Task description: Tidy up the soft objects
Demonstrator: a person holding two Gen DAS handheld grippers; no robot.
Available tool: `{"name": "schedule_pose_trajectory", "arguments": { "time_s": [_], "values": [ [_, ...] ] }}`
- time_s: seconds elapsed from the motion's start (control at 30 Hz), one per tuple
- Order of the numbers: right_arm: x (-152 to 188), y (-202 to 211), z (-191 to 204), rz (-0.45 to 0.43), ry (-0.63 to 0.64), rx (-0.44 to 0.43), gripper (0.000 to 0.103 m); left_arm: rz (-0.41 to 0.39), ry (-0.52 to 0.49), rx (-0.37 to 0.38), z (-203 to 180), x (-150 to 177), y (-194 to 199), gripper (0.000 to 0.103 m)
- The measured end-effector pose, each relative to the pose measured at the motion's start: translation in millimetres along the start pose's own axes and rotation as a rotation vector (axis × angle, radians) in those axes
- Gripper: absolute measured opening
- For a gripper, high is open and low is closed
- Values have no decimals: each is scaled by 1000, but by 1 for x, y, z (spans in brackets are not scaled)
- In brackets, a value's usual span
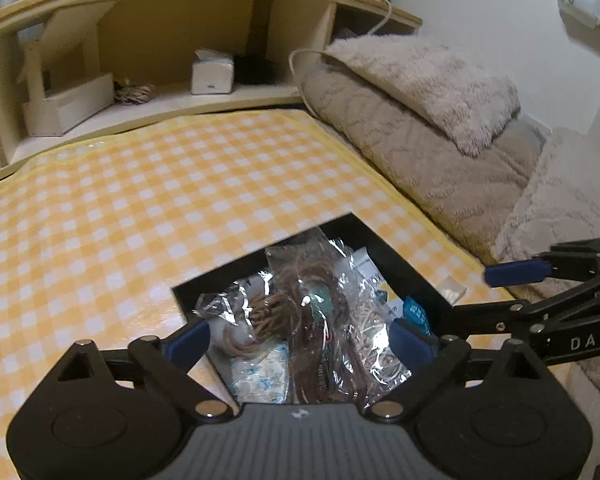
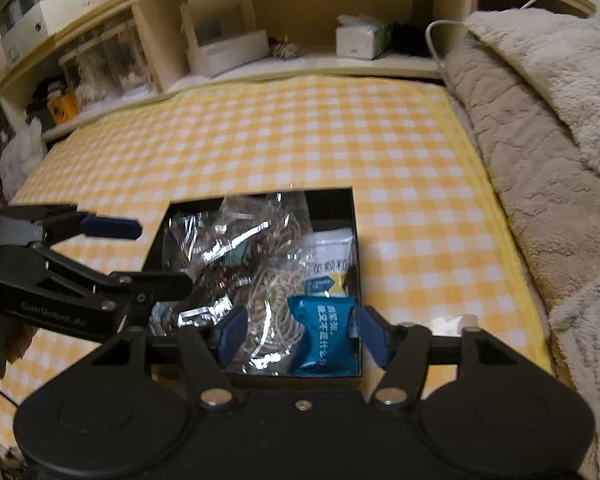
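**What my two handheld grippers look like up close**

So both are the same build: matte black plastic, two big round housings at the base, angled linkage arms pinned with shiny silver screws. My left gripper (image 1: 302, 336) has a ribbed grey plate in the middle with a tiny white mark. My right gripper (image 2: 300, 334) has a plain black centre and one screw. Fingers (image 2: 232, 334) wear dark blue pads. White lettering runs along the side arms, "DAS" on one.

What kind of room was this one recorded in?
Most likely a bedroom: a wooden headboard shelf with a tissue box, fluffy blankets piled at one side, and a yellow checked cloth spread flat, with a black box of packets on it.
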State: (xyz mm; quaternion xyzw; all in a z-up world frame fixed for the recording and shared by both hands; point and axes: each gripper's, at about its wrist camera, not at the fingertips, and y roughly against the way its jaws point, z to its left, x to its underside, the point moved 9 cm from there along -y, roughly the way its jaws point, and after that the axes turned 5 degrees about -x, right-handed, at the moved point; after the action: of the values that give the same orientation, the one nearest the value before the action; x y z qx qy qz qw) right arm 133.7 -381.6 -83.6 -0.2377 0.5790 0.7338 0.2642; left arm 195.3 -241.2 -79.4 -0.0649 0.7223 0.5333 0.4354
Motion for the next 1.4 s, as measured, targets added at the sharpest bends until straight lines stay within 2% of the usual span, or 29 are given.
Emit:
{"name": "schedule_pose_trajectory", "arguments": {
  "time_s": [0.07,0.27,0.47,0.63,0.87,1.1,1.4],
  "values": [
    [-6,8,0,-23,-28,31,82,-12,11,-11,4,-3,11,101],
    [-18,38,9,-80,-75,96,100,-43,31,-37,16,-8,51,103],
    [-17,72,35,-133,-65,121,103,-81,16,-56,28,-6,98,103],
    [-12,104,58,-200,-109,131,103,-128,29,-77,40,-1,138,103],
    [1,134,97,-240,-140,125,103,-195,56,-104,54,13,189,103],
    [33,148,119,-279,-78,224,103,-218,64,-128,63,42,208,103],
    [68,151,134,-311,-33,274,103,-229,63,-150,65,77,210,103]
  ]
}}
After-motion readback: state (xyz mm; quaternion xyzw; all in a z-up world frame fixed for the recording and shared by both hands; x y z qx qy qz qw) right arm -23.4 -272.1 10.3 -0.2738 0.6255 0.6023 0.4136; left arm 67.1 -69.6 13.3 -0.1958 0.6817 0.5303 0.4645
